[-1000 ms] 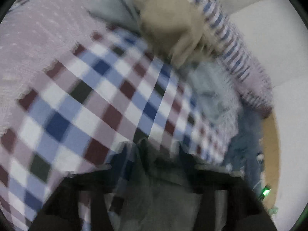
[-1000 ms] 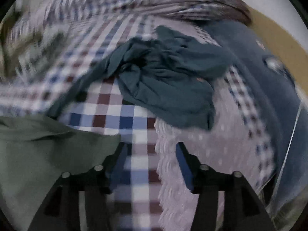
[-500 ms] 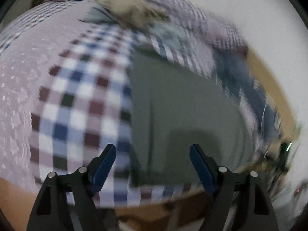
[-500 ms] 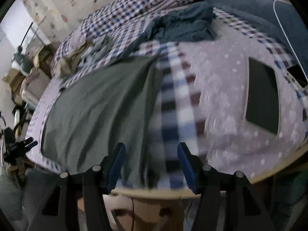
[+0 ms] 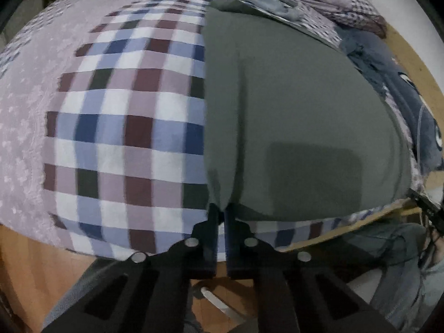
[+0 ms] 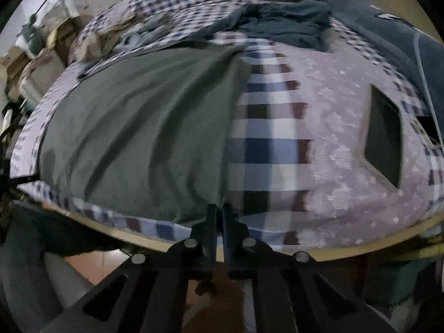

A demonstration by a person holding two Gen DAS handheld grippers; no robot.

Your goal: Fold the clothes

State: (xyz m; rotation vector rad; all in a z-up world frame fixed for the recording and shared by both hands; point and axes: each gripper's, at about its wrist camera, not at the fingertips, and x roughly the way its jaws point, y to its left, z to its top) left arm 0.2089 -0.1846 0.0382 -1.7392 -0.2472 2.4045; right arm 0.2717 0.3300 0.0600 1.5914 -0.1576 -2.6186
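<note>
A grey-green garment point(image 5: 291, 116) lies spread flat on the checked bedspread point(image 5: 125, 127), reaching the bed's near edge. My left gripper point(image 5: 221, 211) is shut on the garment's near left corner, where the cloth bunches into a pinch. In the right wrist view the same garment point(image 6: 144, 127) fills the left half, with long creases. At the bed's near edge my right gripper point(image 6: 219, 211) is shut on its near right corner. Both grippers sit just off the mattress edge.
A dark teal garment point(image 6: 288, 25) lies crumpled at the far side. A beige and grey heap of clothes point(image 6: 130, 30) sits far left. A dark flat tablet point(image 6: 385, 136) rests on the lilac cover at right. A navy blanket point(image 5: 410, 105) borders the wooden bed frame point(image 6: 347, 249).
Both grippers were open half a second ago. They have closed on the garment's two near corners at the bed edge. The garment now lies spread out.
</note>
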